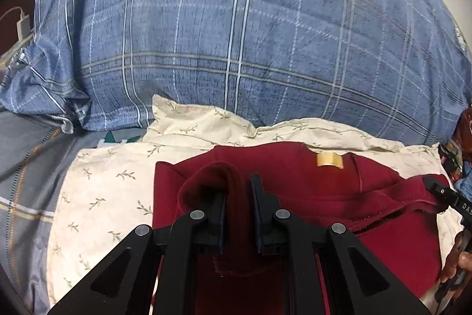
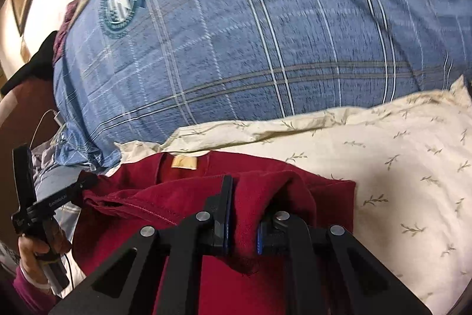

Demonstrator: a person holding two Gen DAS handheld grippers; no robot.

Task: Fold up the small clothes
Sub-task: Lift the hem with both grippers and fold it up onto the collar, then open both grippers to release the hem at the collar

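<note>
A dark red fleece garment lies on a cream leaf-print pillowcase, with a tan label at its neck. My left gripper is shut on a bunched fold of the red garment at its left side. The right gripper is shut on another fold of the same garment at its right side, and cloth drapes over its right finger. Seen from the right wrist, the label lies just beyond the pinched edge. Each view shows the other gripper at its edge, held by a hand.
A big blue plaid pillow rises behind the garment. Grey striped bedding lies to the left, with a white charger and cable beyond it. Colourful cloth sits at the right edge. The cream pillowcase stretches out to the right.
</note>
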